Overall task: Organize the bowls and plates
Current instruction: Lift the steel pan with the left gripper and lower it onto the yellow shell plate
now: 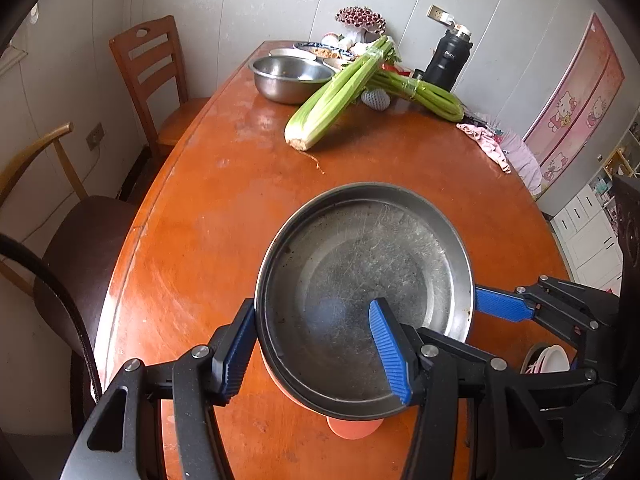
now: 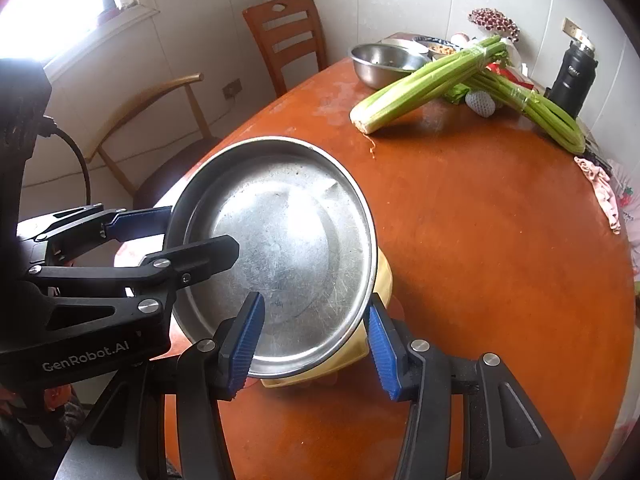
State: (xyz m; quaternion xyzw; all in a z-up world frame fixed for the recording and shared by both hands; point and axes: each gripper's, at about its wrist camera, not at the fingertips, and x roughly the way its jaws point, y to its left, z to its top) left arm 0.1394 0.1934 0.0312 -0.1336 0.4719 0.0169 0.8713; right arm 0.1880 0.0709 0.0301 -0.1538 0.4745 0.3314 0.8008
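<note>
The steel plate (image 1: 362,296) is sitting on a yellow bowl (image 2: 382,280) at the near edge of the wooden surface (image 1: 224,208). The left claw (image 1: 316,350) is straddling the plate's near-left rim, fingers apart. The right claw (image 2: 314,346) is straddling its near-right rim, also spread wide. Celery (image 1: 340,92) is lying far back.
</note>
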